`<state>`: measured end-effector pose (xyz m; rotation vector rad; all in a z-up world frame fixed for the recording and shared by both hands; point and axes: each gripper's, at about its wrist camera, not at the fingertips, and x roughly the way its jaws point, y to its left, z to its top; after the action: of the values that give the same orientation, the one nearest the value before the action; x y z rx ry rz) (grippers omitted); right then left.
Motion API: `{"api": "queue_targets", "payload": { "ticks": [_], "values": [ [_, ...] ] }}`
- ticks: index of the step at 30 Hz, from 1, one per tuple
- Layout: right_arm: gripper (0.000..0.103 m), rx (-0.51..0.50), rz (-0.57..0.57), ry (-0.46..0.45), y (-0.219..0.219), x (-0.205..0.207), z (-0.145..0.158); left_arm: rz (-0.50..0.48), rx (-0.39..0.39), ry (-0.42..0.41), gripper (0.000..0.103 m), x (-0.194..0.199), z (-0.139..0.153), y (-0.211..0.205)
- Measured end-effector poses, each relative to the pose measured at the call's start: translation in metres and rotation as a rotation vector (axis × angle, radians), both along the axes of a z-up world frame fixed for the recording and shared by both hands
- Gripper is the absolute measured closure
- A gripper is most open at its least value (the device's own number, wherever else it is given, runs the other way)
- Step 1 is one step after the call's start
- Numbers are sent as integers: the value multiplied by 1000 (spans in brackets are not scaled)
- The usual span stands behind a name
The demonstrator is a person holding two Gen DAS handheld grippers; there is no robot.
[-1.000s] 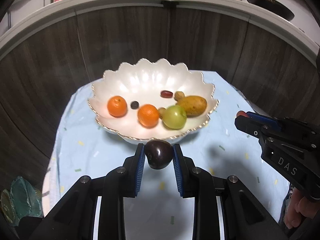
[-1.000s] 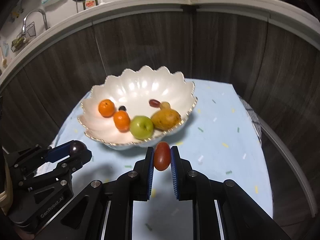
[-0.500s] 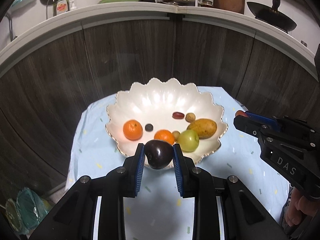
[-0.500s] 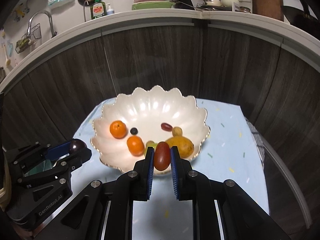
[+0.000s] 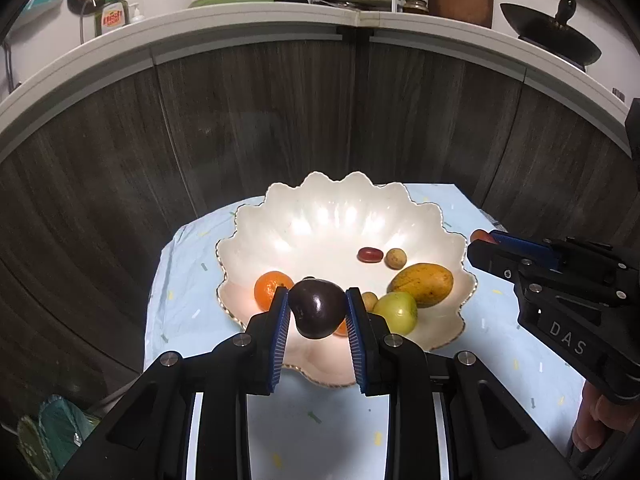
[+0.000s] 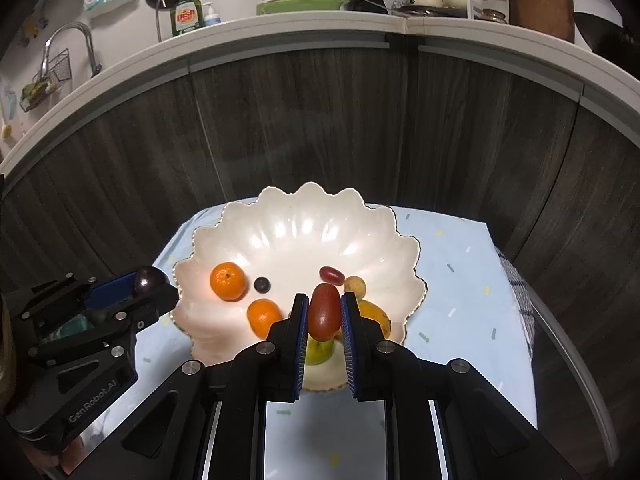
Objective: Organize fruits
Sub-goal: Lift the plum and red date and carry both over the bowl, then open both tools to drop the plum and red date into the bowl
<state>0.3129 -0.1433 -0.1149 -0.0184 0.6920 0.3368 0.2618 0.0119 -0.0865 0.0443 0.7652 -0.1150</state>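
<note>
Your left gripper [image 5: 318, 312] has its jaws clenched on a dark purple plum [image 5: 317, 308], and your right gripper [image 6: 324, 318] has its jaws clenched on an oblong red fruit [image 6: 325, 317], possibly a red grape or date. Neither grip has altered over the last second.

What has changed is the approach. A second ago the scalloped white bowl [image 5: 340, 216] lay wholly ahead of both pairs of jaws, with its near rim just beyond the tips. Now both pairs of jaws reach over that near rim, so each held fruit hangs above the bowl's interior.

Beyond the left jaws sit a mandarin [image 5: 273, 289], a green apple [image 5: 396, 311], a mango [image 5: 423, 283], a small red fruit [image 5: 370, 255] and a small tan fruit [image 5: 396, 258]. Ahead of the right jaws you can also see a second mandarin [image 6: 264, 317] and a dark blueberry [image 6: 262, 284].

You look to be at the placing stage: both fruits seem positioned for release. Lower them first, since the plum would likely roll from this height. The blue-clothed worktop [image 6: 460, 280] around the bowl shows no loose fruit in these views.
</note>
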Motion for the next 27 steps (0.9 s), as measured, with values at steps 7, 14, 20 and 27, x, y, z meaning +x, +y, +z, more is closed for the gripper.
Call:
{"api": "queue_targets", "payload": {
  "ticks": [7,14,20,27],
  "values": [
    [85,-11,8,56,10,27,-18,7,-1,43,75,25,-20,9],
    [85,-27,26,98,25,45,-37,16,-8,90,75,40,-42,15],
    [85,-31,42,123,34,53,-46,21,-14,111,75,45,-53,17],
    [85,-38,39,138,35,58,-51,20,-11,127,69,48,-58,17]
  ]
}}
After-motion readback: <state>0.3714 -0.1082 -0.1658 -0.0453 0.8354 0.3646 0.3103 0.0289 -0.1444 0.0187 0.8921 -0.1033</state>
